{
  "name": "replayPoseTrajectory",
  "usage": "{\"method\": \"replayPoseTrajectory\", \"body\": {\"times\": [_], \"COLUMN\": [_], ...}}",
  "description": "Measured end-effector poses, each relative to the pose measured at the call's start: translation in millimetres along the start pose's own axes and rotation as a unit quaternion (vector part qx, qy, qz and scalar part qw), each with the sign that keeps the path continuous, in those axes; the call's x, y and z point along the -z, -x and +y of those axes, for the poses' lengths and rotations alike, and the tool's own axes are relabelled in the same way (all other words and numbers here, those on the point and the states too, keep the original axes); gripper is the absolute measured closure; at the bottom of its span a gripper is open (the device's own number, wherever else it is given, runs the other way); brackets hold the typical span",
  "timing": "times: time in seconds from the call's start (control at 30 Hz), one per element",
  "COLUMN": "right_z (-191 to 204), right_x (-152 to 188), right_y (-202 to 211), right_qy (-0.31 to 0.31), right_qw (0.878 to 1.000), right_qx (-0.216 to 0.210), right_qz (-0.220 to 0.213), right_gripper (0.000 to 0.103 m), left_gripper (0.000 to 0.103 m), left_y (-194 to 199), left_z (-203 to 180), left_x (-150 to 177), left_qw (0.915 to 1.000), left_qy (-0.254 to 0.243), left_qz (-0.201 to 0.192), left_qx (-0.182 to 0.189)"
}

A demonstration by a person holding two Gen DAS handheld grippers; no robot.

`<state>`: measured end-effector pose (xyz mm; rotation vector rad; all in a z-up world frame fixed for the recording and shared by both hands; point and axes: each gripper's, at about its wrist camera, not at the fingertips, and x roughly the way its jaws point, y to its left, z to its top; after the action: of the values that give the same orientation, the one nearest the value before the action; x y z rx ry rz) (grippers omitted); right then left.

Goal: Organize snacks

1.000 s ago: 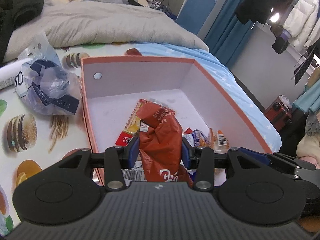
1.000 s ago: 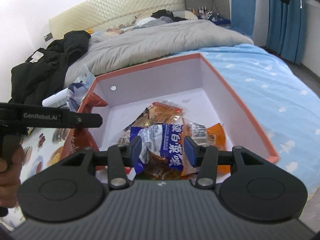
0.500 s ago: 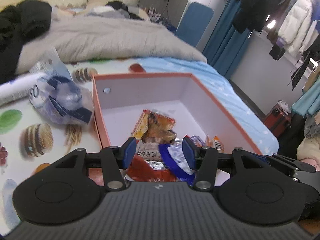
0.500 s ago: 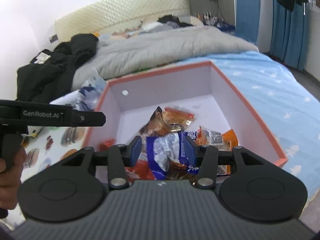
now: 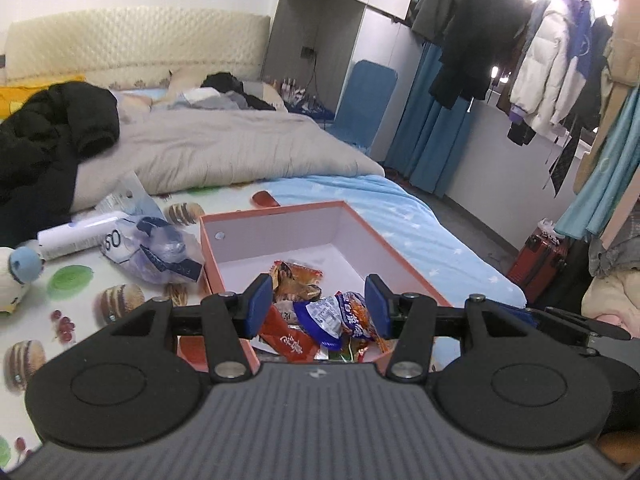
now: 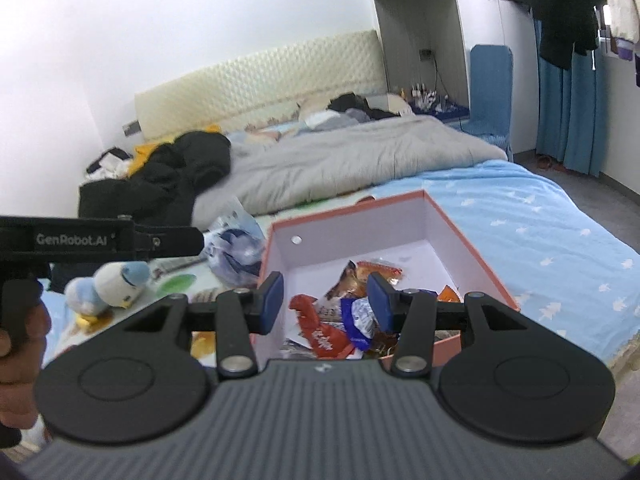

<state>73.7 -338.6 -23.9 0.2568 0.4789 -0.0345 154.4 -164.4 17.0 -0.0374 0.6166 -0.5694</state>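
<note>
An orange-rimmed box with a white inside (image 5: pixel 280 236) (image 6: pixel 352 228) lies on the bed. Loose snacks are piled at its near end: a red packet (image 5: pixel 286 338) (image 6: pixel 320 328), a blue-and-white packet (image 5: pixel 324 316) (image 6: pixel 360 316) and a brown-orange packet (image 5: pixel 296 280) (image 6: pixel 376 270). My left gripper (image 5: pixel 319 300) hovers above the box's near edge, open, with nothing between its blue pads. My right gripper (image 6: pixel 326 298) hangs beside it over the same end, also open and empty. In the right wrist view the left gripper's black body (image 6: pixel 100 238) and the hand on it (image 6: pixel 16 340) show at the left.
Left of the box lie a crumpled plastic bag (image 5: pixel 156 248), a white tube (image 5: pixel 76 236) and a plush duck (image 6: pixel 108 284) on a food-print mat. A grey duvet (image 5: pixel 224 152) and a black jacket (image 5: pixel 48 140) fill the far bed. A red suitcase (image 5: pixel 536 264) stands past the bed's right edge.
Both grippers have risen and drawn back from the box. The red packet that sat between the left fingers now lies in the box, and the left jaws stand wider.
</note>
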Motion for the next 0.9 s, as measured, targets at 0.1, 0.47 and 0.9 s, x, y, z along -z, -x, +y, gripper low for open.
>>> {"method": "replayPoseTrajectory", "body": {"times": [0.1,0.47,0.9], "right_z": [3.9,5.0,8.4], "right_x": [1.7,10.6,48.3], "right_y": [22.1,69.9,108.3], "right_qy": [-0.004,-0.008,0.001], "right_qw": [1.0,1.0,0.999], "right_qx": [0.003,0.013,0.03], "right_qz": [-0.011,-0.024,-0.021], "right_gripper": [0.054,0.054,0.054], "left_gripper": [0.046,0.046,0.046], "left_y": [22.5,81.0,118.4], "left_z": [-7.9,-24.5,-36.9], "left_x": [6.1,34.7,81.4], "left_qw": [1.0,0.9996,0.9991], "left_qy": [-0.004,0.003,0.004], "left_qz": [-0.004,-0.018,-0.008], "left_qx": [-0.003,-0.02,-0.04]}}
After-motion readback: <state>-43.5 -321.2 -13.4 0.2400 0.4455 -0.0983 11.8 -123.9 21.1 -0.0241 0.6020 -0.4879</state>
